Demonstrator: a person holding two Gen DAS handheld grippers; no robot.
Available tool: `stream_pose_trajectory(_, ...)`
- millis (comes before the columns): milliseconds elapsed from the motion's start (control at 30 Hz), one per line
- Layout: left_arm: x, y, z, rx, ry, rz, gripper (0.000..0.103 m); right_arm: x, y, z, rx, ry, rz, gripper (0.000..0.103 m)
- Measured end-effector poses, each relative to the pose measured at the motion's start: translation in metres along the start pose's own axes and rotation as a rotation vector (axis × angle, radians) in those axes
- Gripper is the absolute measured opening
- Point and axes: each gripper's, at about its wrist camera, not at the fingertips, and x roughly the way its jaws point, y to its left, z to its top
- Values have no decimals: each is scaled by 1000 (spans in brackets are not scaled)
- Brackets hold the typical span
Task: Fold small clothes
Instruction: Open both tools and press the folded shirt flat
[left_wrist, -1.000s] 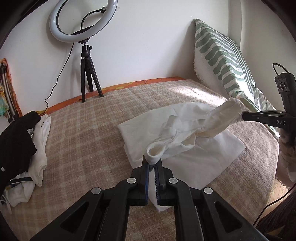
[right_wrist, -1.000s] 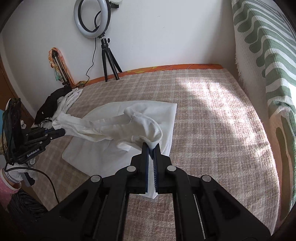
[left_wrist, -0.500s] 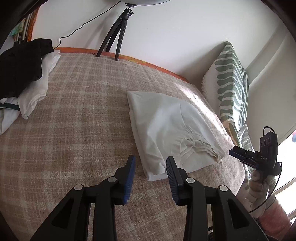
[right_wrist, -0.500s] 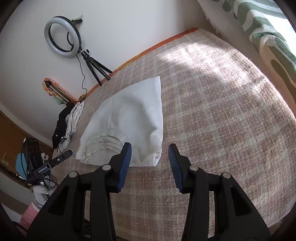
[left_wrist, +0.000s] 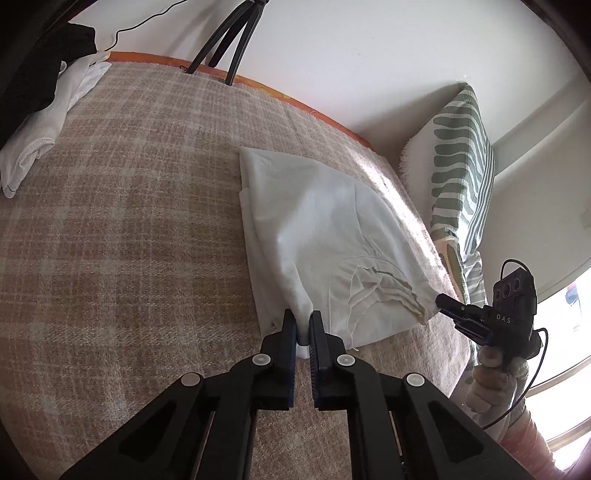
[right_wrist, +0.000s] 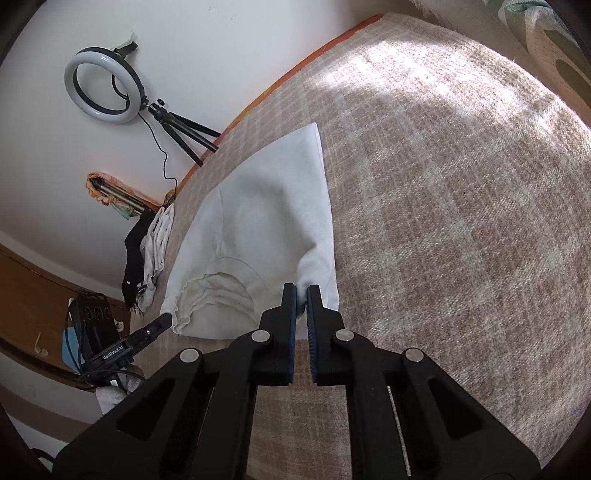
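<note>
"GenRobot.AI" lettering on left gripper (right_wrist: 164, 320)

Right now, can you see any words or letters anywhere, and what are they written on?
"DAS" stands on the black right gripper as the left wrist view shows it.
"GenRobot.AI" stands on the black left gripper as the right wrist view shows it.
Nothing readable on the white garment, green striped pillow or ring light.

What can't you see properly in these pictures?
- Ring light: cut off by the top edge in the left wrist view; only its tripod shows.
- Clothes pile: too small in the right wrist view to tell the pieces apart.
- Cloth corners: hidden inside the jaws of the left gripper and right gripper.
</note>
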Motion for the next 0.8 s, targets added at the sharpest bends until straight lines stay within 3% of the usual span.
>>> stream_pose_trajectory(100,-8,-1,-2,10,-4,-8,3,-18,4,-1,30,-39,65,6)
stream_pose_trajectory(167,-7,-2,-6,45,5,27,2,-26,7,-4,23,-45,92,6)
stream_pose_trajectory(267,2,1,-14,80,43,86,2,-19,-1,-10,33,-4,28,5)
stream_pose_trajectory(367,3,2,-19,81,49,89,2,-8,-13,-16,66,42,-21,5)
stream_pose_trajectory(500,0,-3,-24,136,76,135,3,-8,-3,-17,-22,73,-77,6)
stream_pose_trajectory(600,-11,-3,-26,151,79,167,9,-9,11,-20,-154,108,-255,6)
stream_pose_trajectory(633,-17,-4,-25,159,64,173,11,-13,18,-20,-200,91,-288,6)
stream_pose_trajectory(800,-37,-22,-3,248,-36,230,17,-33,49,-2,-294,-55,-210,8)
